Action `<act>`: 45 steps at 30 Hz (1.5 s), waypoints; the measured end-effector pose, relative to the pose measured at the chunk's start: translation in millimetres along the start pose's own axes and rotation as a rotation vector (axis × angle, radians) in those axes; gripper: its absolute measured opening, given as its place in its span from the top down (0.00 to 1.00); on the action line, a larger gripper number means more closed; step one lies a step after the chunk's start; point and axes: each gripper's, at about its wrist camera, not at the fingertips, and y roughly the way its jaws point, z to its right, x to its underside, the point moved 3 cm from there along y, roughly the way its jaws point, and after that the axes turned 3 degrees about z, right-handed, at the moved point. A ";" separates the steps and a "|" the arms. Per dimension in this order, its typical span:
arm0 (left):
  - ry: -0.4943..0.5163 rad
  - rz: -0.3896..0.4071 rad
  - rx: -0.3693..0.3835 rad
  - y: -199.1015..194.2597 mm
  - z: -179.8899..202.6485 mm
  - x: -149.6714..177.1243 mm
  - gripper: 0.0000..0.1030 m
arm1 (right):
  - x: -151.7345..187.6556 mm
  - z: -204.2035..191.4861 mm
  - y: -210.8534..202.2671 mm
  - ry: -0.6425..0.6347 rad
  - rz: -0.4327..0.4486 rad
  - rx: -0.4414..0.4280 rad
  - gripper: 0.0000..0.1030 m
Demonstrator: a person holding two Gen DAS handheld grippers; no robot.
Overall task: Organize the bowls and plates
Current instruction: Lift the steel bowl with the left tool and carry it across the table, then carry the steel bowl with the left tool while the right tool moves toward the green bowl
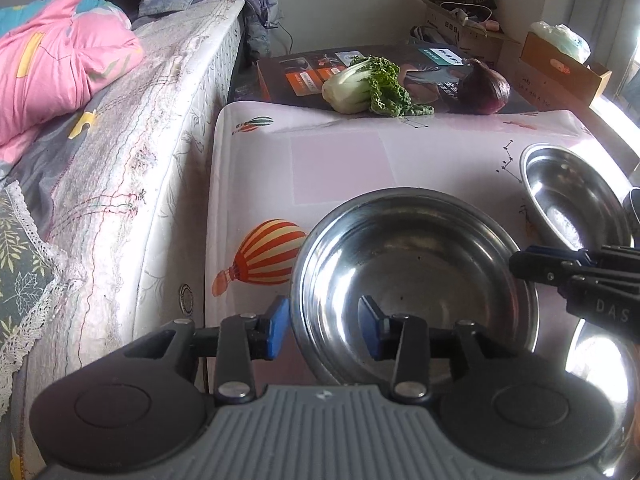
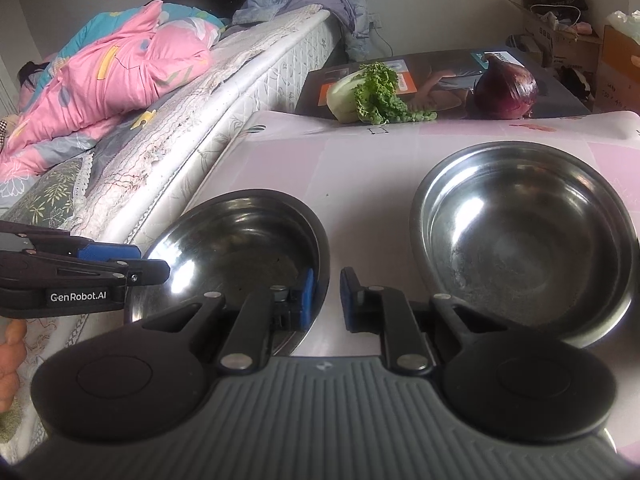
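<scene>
Clearly little is sorted: 2 steel bowls sit apart, unstacked. The left gripper (image 1: pixel 322 330) stands spread astride the near rim of the left-hand bowl (image 1: pixel 412 276), pads off it. The right gripper (image 2: pixel 328 298) pinches that bowl's right rim; the second bowl (image 2: pixel 524 236) lies just right of it (bok choy (image 2: pixel 368 94) and red onion (image 2: pixel 508 90) sit far ahead).

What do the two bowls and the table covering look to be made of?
Left bowl and right bowl: likely stainless steel, polished, with mirror-like highlights; the right one looks duller and scuffed at the bottom. Table covering: probably glossy printed plastic or oilcloth, judging by its sheen.
</scene>
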 end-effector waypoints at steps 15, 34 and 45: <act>-0.164 -0.150 0.108 34.6 -18.5 3.0 0.74 | 7.3 9.0 32.9 0.183 -0.100 -0.083 0.82; -0.087 -0.040 0.072 -10.5 -2.3 -9.6 0.79 | -9.0 2.5 -7.4 0.116 -0.003 -0.100 0.86; 0.069 0.041 0.192 -27.7 91.7 -61.7 0.79 | -37.0 69.9 -78.3 0.141 0.117 0.011 0.86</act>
